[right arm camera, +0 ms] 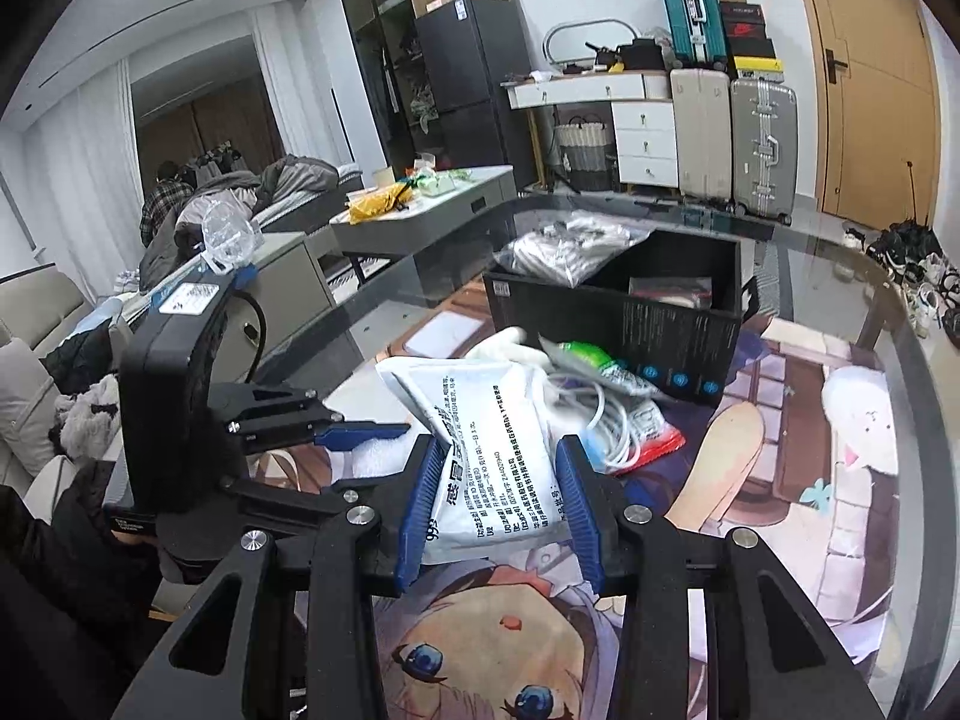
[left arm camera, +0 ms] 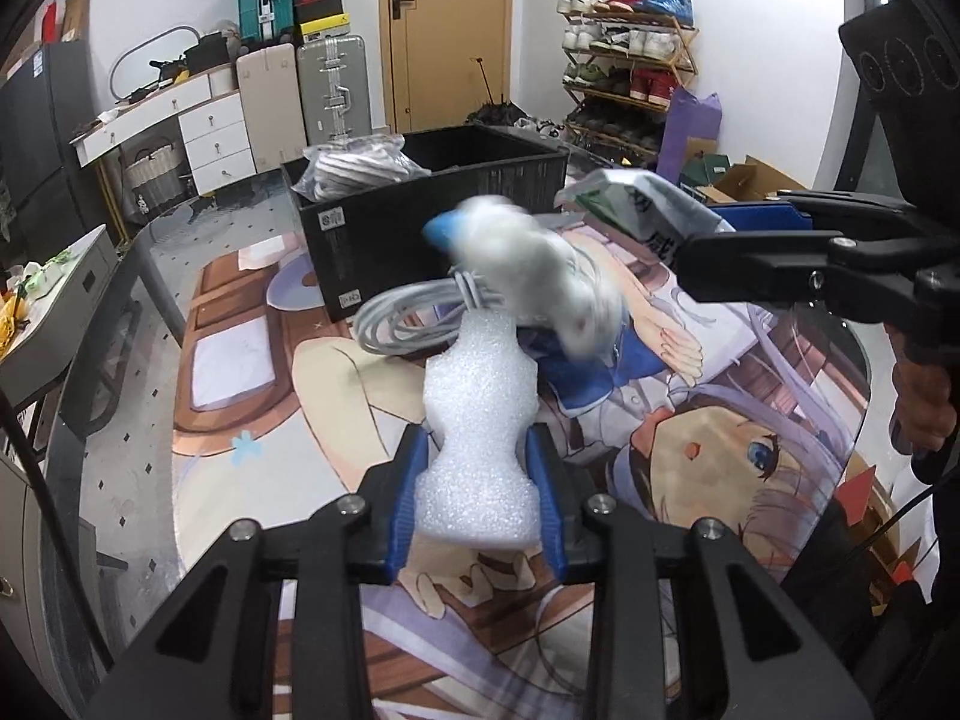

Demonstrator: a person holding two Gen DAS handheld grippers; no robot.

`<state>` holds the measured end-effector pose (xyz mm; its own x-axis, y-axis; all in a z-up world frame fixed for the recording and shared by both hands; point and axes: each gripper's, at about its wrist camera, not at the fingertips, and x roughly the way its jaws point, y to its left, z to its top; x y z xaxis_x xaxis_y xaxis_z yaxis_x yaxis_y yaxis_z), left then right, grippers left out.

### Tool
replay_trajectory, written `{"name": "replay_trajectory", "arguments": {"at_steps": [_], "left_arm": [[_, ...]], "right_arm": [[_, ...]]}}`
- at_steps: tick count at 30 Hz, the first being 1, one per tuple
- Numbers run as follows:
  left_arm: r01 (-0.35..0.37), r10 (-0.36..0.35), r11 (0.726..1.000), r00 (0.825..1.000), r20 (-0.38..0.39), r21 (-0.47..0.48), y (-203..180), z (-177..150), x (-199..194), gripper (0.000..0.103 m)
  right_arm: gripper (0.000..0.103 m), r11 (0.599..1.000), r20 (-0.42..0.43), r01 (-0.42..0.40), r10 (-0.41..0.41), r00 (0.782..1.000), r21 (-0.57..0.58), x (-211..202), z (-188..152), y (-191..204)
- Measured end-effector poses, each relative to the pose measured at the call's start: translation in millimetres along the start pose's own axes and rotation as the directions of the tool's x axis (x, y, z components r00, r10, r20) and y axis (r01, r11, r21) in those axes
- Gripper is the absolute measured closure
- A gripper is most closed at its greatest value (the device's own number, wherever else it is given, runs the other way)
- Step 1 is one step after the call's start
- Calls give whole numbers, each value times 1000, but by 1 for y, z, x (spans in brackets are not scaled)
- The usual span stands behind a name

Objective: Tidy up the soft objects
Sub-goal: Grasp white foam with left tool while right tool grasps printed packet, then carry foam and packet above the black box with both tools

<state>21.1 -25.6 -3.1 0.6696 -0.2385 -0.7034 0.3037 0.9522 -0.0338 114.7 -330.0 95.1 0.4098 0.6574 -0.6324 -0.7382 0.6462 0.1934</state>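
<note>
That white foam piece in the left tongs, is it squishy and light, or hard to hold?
The foam piece probably weighs very little: its bubbly, airy texture suggests packing foam. It likely gives somewhat, since the left tongs pinch it at its waist. It stands upright unsupported, so it seems to hold its shape rather than flop.

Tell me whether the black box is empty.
Not empty: the black box holds a clear bag of striped fabric and a reddish packet.
</note>
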Motion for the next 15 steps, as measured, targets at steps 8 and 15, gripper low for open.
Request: {"name": "replay_trajectory", "arguments": {"at_steps": [8,15], "left_arm": [[-11,12,1000,998,68,-17,0,10,-24,71],[-35,39,999,992,119,-40,3,21,-36,71]], "right_arm": [[63,999,32,36,-37,999,24,-10,2,-8],[63,997,61,64,-67,996,53,-17,4,-16]]}}
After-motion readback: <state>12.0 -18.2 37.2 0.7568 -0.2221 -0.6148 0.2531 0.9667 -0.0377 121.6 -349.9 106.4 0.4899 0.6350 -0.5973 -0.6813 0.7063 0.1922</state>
